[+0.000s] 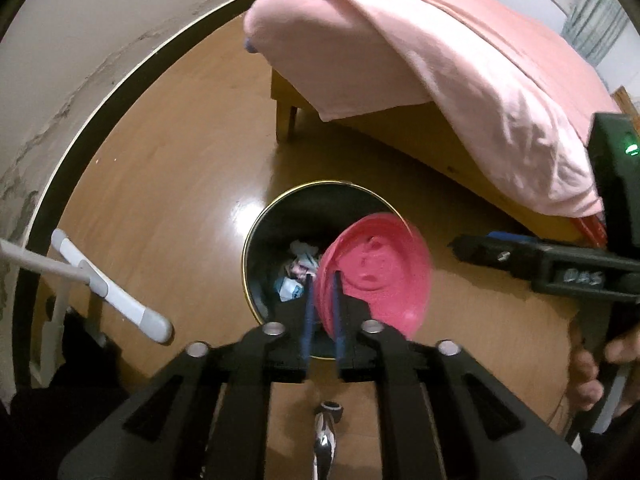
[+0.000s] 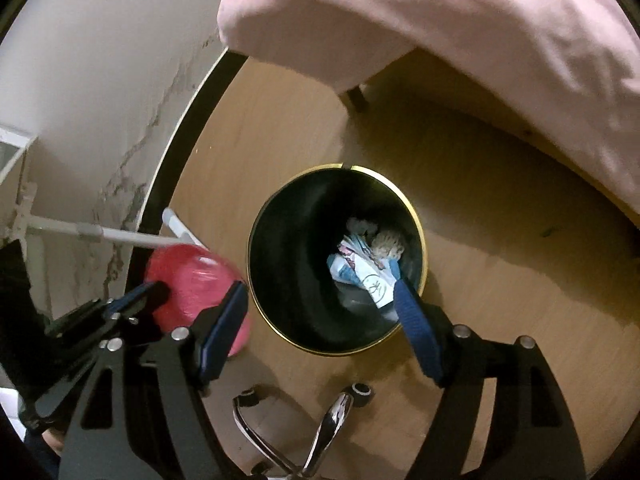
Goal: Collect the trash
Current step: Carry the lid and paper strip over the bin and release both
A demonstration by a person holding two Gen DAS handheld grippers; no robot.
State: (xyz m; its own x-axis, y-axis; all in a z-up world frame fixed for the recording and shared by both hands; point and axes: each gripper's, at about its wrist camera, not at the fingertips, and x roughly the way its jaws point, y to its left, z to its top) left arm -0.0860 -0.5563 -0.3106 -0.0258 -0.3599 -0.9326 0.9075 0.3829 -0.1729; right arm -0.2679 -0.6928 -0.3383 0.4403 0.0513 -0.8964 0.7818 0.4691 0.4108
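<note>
Left wrist view looks down past the left gripper (image 1: 322,280), whose blue pads stand a narrow way apart with the rim of a pink plastic bowl (image 1: 380,272) between them; whether they still press it I cannot tell. That bowl hangs tilted over the near right rim of a black bin (image 1: 256,236) with a gold edge, which stands on the wooden floor (image 1: 168,184). Crumpled wrappers (image 1: 298,272) lie at the bin's bottom. From the right wrist view, the right gripper (image 2: 320,304) is spread wide and empty above the bin's near rim. Beyond the bin, a bed with a pink sheet (image 1: 440,60) fills the far right side, and a white mop head (image 1: 116,292) rests near the left wall.
</note>
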